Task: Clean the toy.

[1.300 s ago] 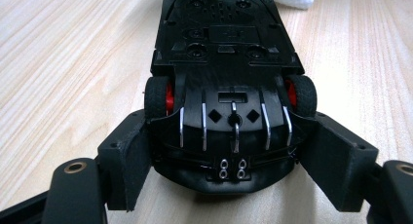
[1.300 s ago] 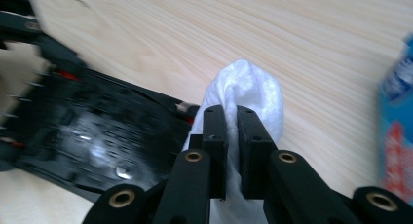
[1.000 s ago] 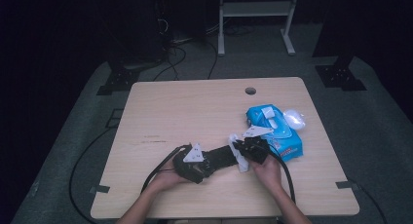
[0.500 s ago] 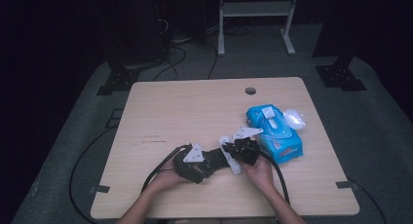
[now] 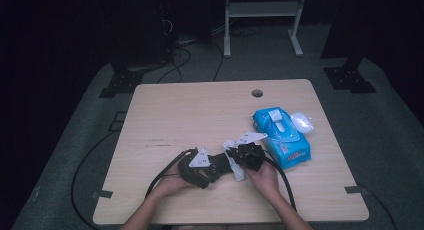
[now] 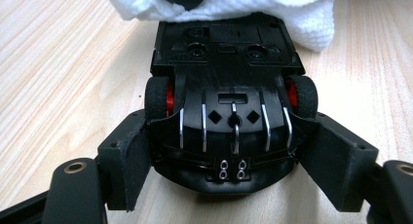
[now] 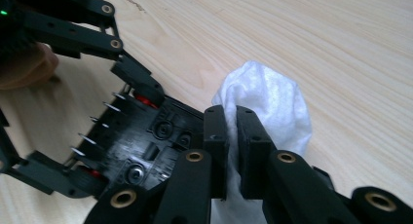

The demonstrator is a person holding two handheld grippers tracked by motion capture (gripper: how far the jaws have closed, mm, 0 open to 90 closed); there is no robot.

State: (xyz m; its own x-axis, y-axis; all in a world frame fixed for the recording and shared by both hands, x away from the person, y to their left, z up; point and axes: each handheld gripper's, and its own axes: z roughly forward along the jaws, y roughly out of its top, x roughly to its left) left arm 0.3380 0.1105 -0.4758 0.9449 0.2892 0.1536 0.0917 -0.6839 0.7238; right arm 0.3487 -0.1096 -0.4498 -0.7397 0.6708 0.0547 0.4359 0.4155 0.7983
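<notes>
Left gripper (image 6: 229,185) clamps an upturned toy car (image 6: 226,102); right gripper (image 7: 231,136) pinches a white wipe (image 7: 272,107) against its underside, cleaning apparently unfinished.

Bare table (image 5: 190,110) left and ahead; wipes pack (image 5: 282,137) close right.

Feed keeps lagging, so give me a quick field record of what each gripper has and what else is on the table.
left gripper: shut on the toy car, which lies underside up
right gripper: shut on the white wipe
contact: wipe pressed against the car's far end
wipe pack: blue, right of the grippers, flap open
white object: beside the pack, kind unclear
table: light wood
</notes>
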